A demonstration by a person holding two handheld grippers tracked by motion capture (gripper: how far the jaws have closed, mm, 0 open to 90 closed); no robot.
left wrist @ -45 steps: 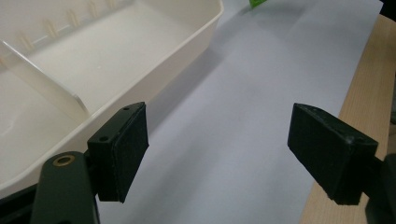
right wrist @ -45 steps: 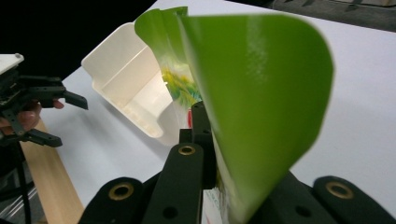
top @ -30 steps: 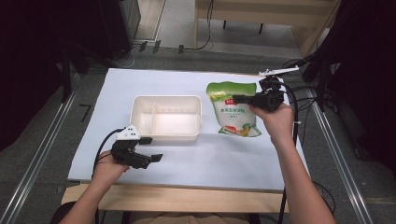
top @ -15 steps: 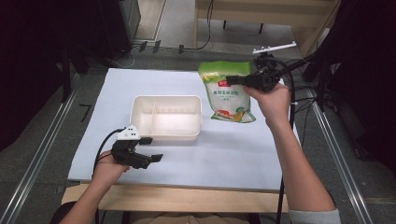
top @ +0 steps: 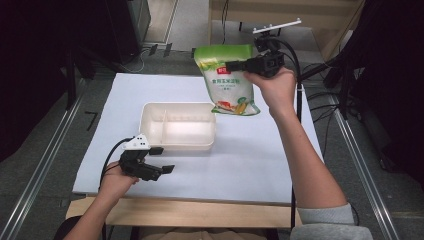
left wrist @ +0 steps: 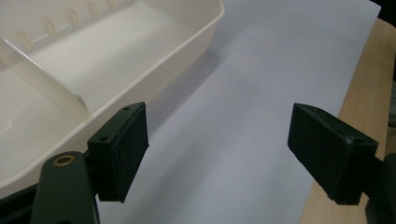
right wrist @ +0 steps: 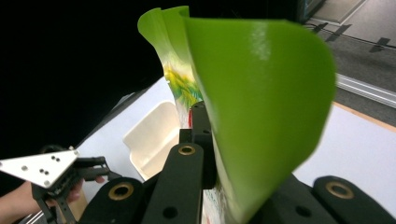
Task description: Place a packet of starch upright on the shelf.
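Note:
A green and white snack bag [top: 227,80] hangs upright in the air above the table's far right, to the right of the tray. My right gripper [top: 235,65] is shut on the bag's upper right edge; in the right gripper view the bag [right wrist: 261,102] curls over the closed jaws. A cream plastic tray [top: 177,126] with a divider sits mid-table, nothing lying in it. My left gripper [top: 162,160] rests near the front left of the table, open, its pads [left wrist: 128,144] apart with bare table between them, the tray [left wrist: 93,70] just beside it.
A white sheet [top: 260,160] covers the table, with a wooden edge [top: 200,212] along the front. Metal rails [top: 45,165] run down both sides. Cables and dark equipment lie on the floor behind the table.
My right gripper has lifted the bag off the table and carried it up and slightly left, so it now hangs upright. The left gripper has stayed put.

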